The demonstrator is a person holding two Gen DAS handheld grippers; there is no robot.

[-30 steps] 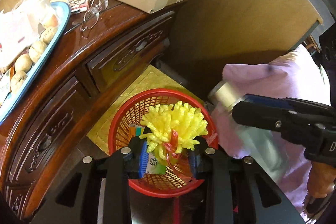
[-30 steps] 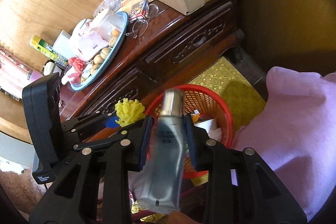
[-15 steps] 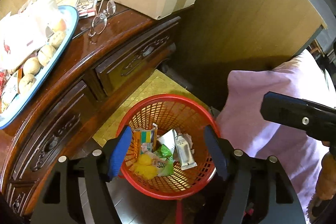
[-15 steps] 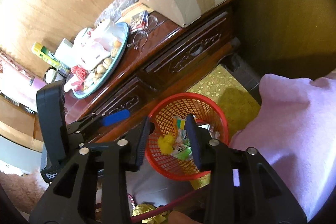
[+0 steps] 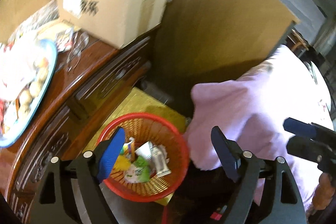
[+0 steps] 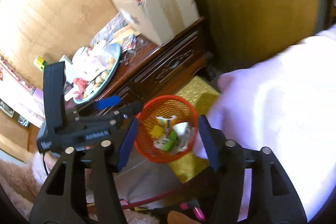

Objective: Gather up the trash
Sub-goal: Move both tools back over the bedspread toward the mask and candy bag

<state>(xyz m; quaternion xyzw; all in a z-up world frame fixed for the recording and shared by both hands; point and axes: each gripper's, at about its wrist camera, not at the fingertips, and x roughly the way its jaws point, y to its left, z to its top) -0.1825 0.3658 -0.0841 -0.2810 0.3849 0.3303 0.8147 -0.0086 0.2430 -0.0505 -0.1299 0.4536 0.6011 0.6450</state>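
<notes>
Both tools above a red mesh wastebasket (image 5: pixel 178 161) standing on the floor on a yellow mat (image 5: pixel 145 102), beside a dark carved wooden bench (image 5: pixel 92 77) and a pale pink cushion (image 5: pixel 252 114). Left tool (image 5: pixel 168 152): jaws spread and opening, nothing between them. Right tool (image 6: pixel 166 138): jaws likewise opening, empty. The collected trash lies inside the basket: a yellow tuft (image 5: pixel 122 162), green wrappers (image 5: pixel 139 169), a squeezed tube (image 5: pixel 160 163) and a white paper cup (image 5: pixel 145 149). On the bench: a blue-rimmed tray (image 5: pixel 45 87) of round foods, a pair of glasses (image 5: pixel 77 49), and a cardboard box (image 5: pixel 113 3).
</notes>
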